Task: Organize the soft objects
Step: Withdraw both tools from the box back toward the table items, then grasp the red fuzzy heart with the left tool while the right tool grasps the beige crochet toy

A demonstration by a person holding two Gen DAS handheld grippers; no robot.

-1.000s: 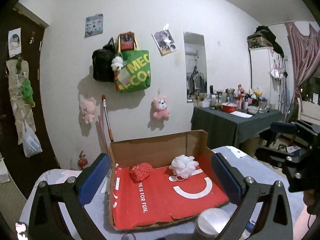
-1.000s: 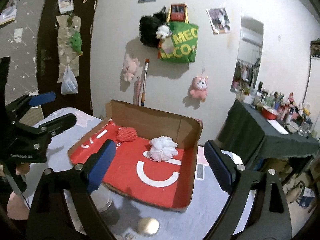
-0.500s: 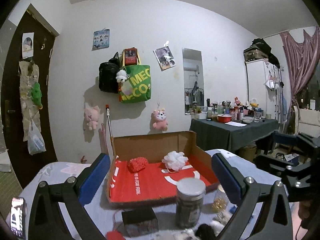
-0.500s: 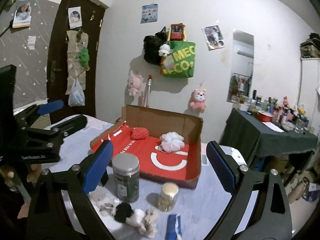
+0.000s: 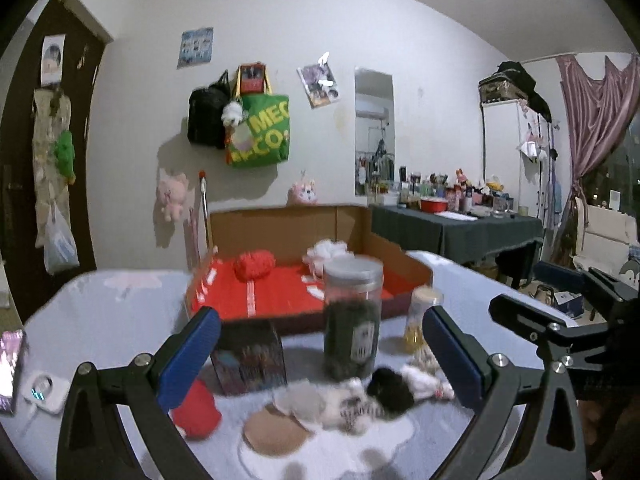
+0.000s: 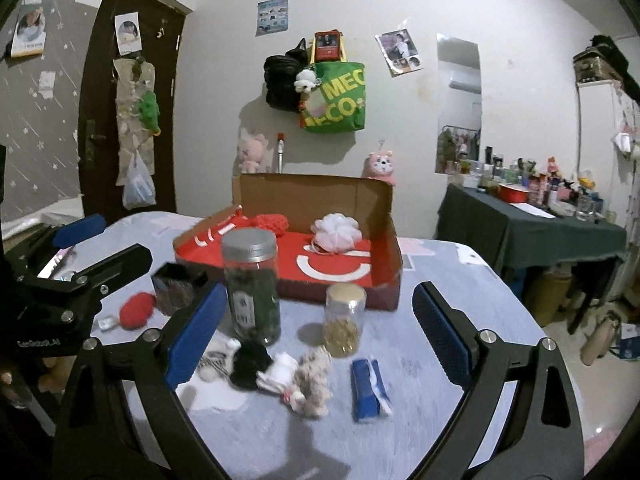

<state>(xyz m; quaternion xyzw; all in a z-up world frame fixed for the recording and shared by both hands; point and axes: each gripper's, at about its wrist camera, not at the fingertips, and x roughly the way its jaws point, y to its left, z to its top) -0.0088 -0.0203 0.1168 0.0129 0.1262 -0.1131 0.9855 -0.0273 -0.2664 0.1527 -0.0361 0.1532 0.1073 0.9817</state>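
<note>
Soft items lie in a loose row on the table [image 6: 460, 312], in front of the tall jar [image 6: 251, 286]: black pom [image 6: 250, 362], white cloth [image 6: 280, 372], beige plush [image 6: 316, 376]. Row's long axis runs left-right. Blue pack [image 6: 368, 390] points away from camera. Red box [image 6: 380, 276] holds a red ball [image 6: 274, 222] and a white puff [image 6: 336, 232]. Left gripper [image 5: 320, 360] and right gripper [image 6: 316, 328] both gape wide, nothing between pads; the right's jaws have just been opening.

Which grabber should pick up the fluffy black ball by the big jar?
Probably right. The right gripper is open with the black pom-pom low between its fingers; the left gripper frames it farther to one side.
</note>
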